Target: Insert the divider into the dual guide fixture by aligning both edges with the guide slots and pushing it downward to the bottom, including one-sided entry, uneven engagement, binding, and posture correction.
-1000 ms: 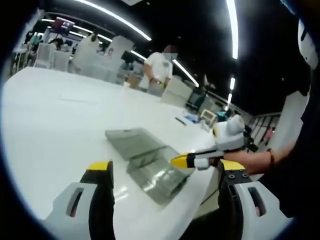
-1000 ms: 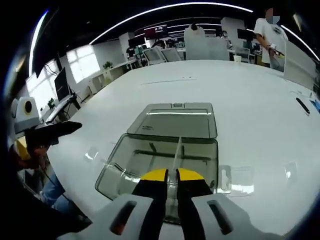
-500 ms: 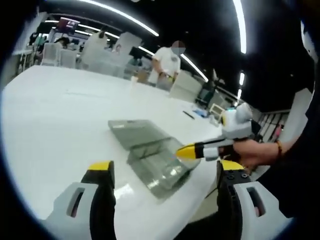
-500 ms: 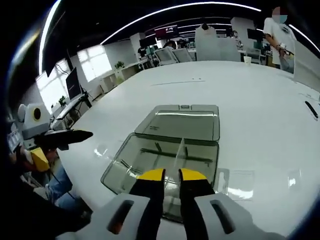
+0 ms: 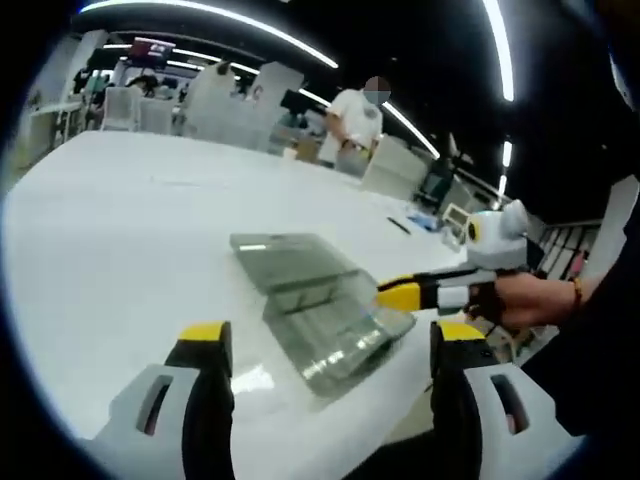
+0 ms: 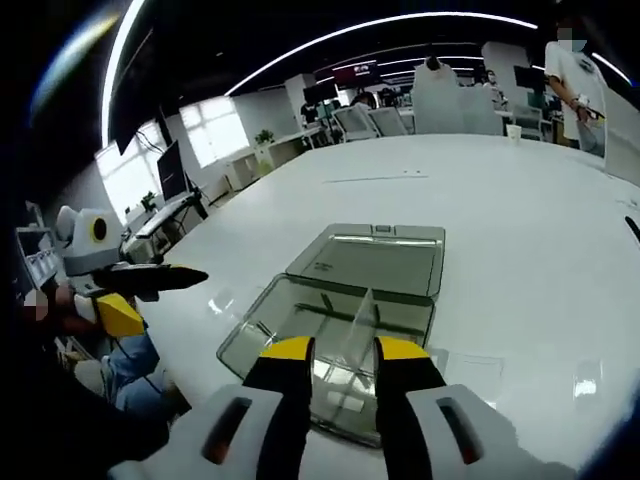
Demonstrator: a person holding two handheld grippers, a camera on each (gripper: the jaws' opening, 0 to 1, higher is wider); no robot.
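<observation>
Now your right gripper [image 6: 339,350] stands with its jaws parted, gripping nothing; just ahead of them the clear divider [image 6: 356,325] stands upright inside the fixture tray [image 6: 300,318], its lid [image 6: 372,260] lying open beyond on the white surface [image 6: 500,200]. Your left gripper [image 5: 325,345] is spread wide, well short of the tray. If 1 edge sits higher, pressing down could jam the divider.

1 box [image 6: 340,345], 1 divider [image 6: 357,325], 2 grippers [image 6: 338,352].
</observation>
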